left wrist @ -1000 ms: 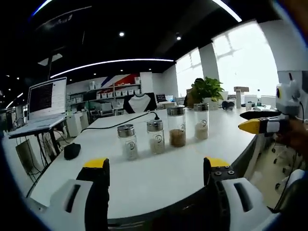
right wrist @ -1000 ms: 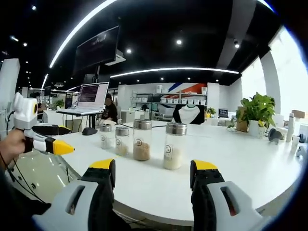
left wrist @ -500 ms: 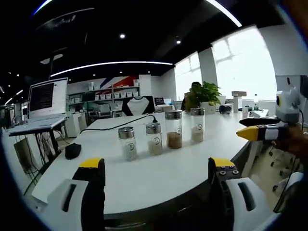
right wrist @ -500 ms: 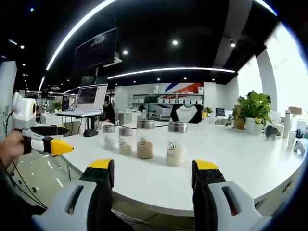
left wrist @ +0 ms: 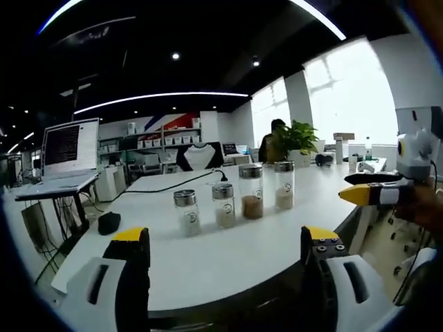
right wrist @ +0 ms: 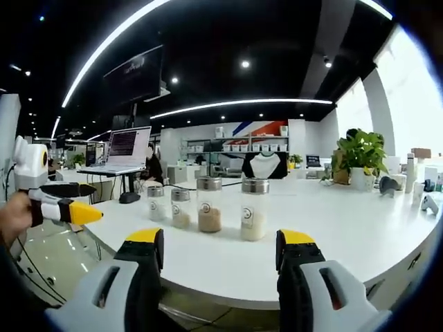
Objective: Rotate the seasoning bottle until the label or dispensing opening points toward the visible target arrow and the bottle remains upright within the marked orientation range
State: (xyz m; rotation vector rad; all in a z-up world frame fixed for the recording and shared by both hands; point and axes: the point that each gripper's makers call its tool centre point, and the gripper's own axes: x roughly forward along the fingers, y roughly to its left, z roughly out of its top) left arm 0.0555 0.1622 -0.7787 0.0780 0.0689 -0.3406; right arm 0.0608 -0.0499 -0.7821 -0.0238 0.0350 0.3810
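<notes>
bare white table [right wrist: 332,235] before four close-set bottles [right wrist: 208,204], black cable [left wrist: 166,181] behind them

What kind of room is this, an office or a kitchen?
Most likely an open-plan office or lab: a laptop on a stand, wall shelves at the back, and a long white table holding four seasoning jars.

Four bottles stood in a row on the tabletop [left wrist: 228,256], well apart from both grippers. In the left gripper view a laptop [left wrist: 66,155] sat at ten o'clock of the row, a mouse [left wrist: 109,222] at nine, a potted plant [left wrist: 296,138] behind at one.
</notes>
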